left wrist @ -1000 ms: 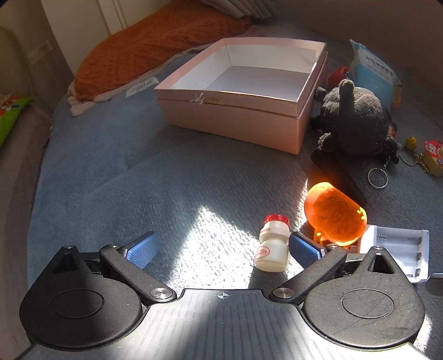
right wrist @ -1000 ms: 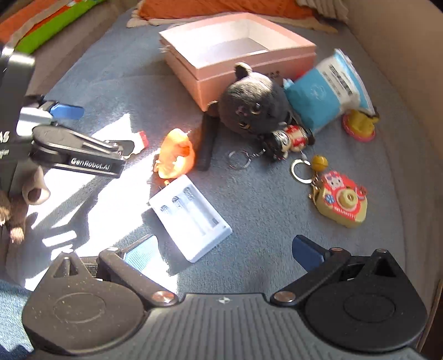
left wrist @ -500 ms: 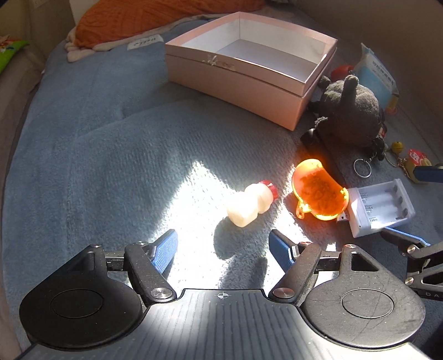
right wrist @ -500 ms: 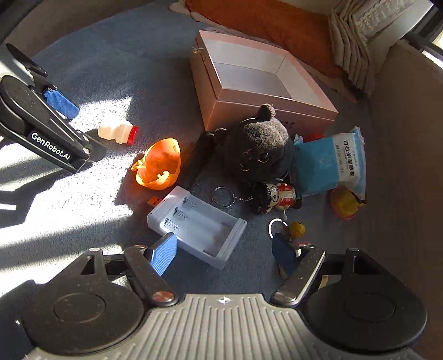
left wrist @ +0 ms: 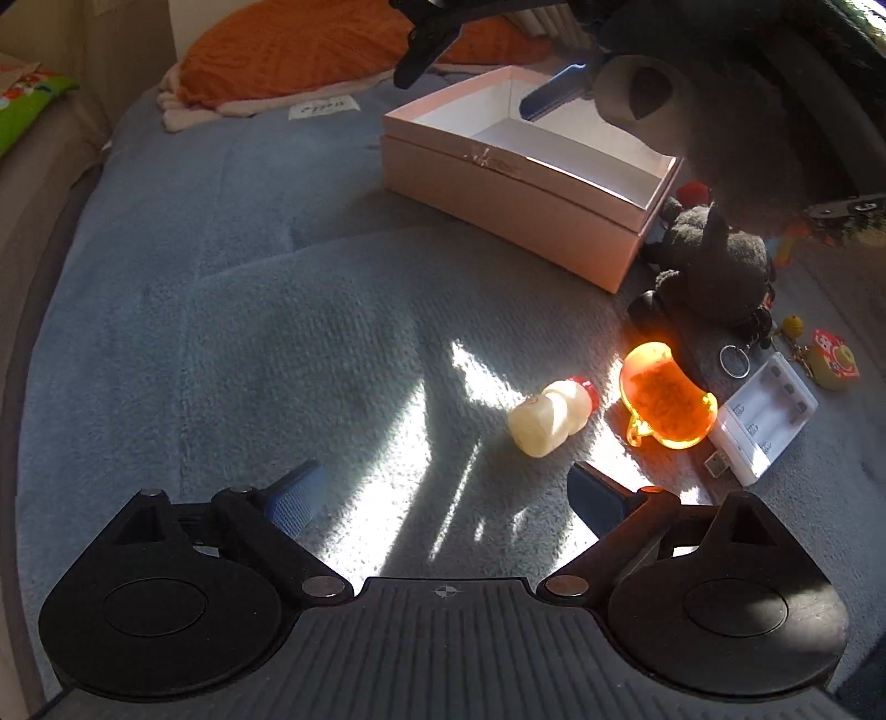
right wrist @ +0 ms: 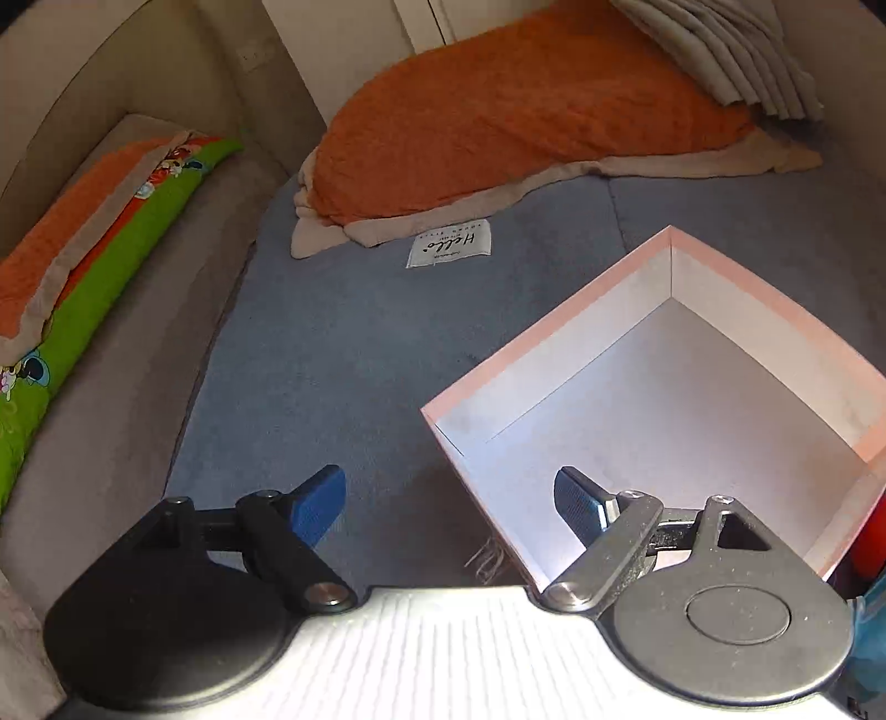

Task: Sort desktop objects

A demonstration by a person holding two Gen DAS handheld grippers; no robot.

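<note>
My left gripper (left wrist: pixel 446 498) hovers low over the blue-grey cover, its jaws opening with nothing between them. Just ahead to the right a small white bottle with a red cap (left wrist: pixel 554 412) lies on its side. Beyond it are an orange translucent piece (left wrist: pixel 662 401), a white battery charger (left wrist: pixel 767 415) and a dark plush toy (left wrist: pixel 714 266). The pink box (left wrist: pixel 531 183) stands behind, white inside and holding nothing I can see. My right gripper (right wrist: pixel 448 501) hangs above the box's near corner (right wrist: pixel 554 327), jaws opening and bare. From the left wrist it shows over the box (left wrist: pixel 468 94).
A keyring (left wrist: pixel 735 360), a yellow bead (left wrist: pixel 793 325) and a small toy camera (left wrist: pixel 830 360) lie right of the plush. An orange blanket (right wrist: pixel 526 111) and folded grey cloth (right wrist: pixel 736 50) fill the back. A green cushion (right wrist: pixel 83 249) rests on the beige ledge at left.
The bottle fell from upright onto its side. My right gripper swung from the clutter to above the pink box. The left gripper drew back a little, narrowed its jaws, then widened them.
</note>
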